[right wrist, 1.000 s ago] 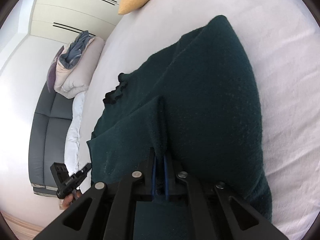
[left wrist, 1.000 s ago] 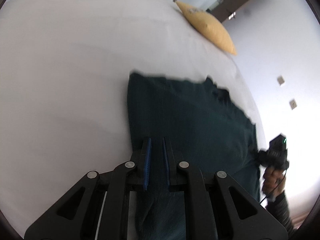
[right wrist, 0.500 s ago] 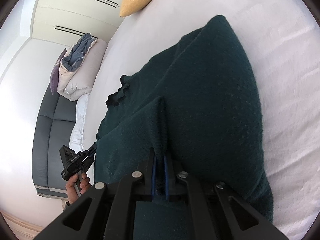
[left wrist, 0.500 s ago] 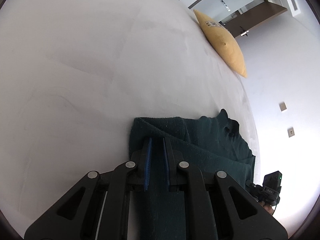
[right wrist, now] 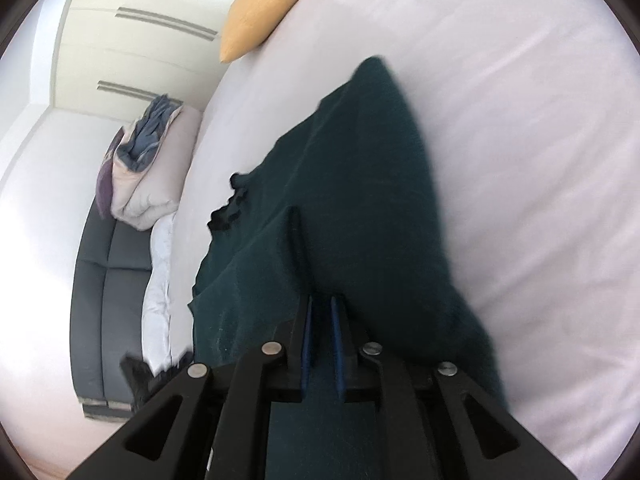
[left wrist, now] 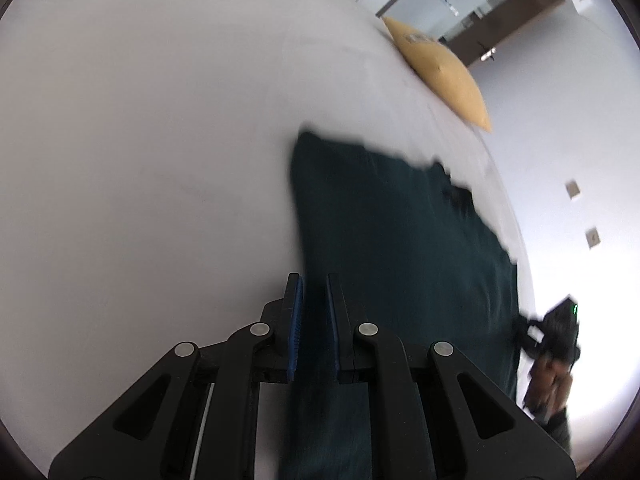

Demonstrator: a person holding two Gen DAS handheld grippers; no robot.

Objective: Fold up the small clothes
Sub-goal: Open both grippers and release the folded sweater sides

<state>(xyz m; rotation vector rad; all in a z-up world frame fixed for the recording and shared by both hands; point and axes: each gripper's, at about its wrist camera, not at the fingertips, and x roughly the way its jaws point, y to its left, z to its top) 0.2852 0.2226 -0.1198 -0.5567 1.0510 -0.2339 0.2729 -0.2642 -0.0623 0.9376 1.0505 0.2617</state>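
Note:
A dark green knit garment point(left wrist: 400, 240) lies stretched over the white bed point(left wrist: 140, 140). My left gripper point(left wrist: 314, 292) is shut on one edge of it, the cloth running between the blue pads. My right gripper point(right wrist: 320, 308) is shut on another edge of the garment point(right wrist: 360, 200), and a fold of cloth rises just past its fingertips. The right gripper also shows in the left wrist view point(left wrist: 556, 332), at the far right, blurred, held by a hand.
A yellow cushion point(left wrist: 440, 76) lies at the head of the bed, also in the right wrist view point(right wrist: 264, 8). A grey sofa point(right wrist: 104, 300) with piled bedding point(right wrist: 148, 168) stands beside the bed. White wardrobe doors point(right wrist: 132, 40) are behind.
The left gripper has lifted and swung with the cloth, so more of the garment shows again. The right gripper has shifted slightly with its fold. Both views are blurred by motion.

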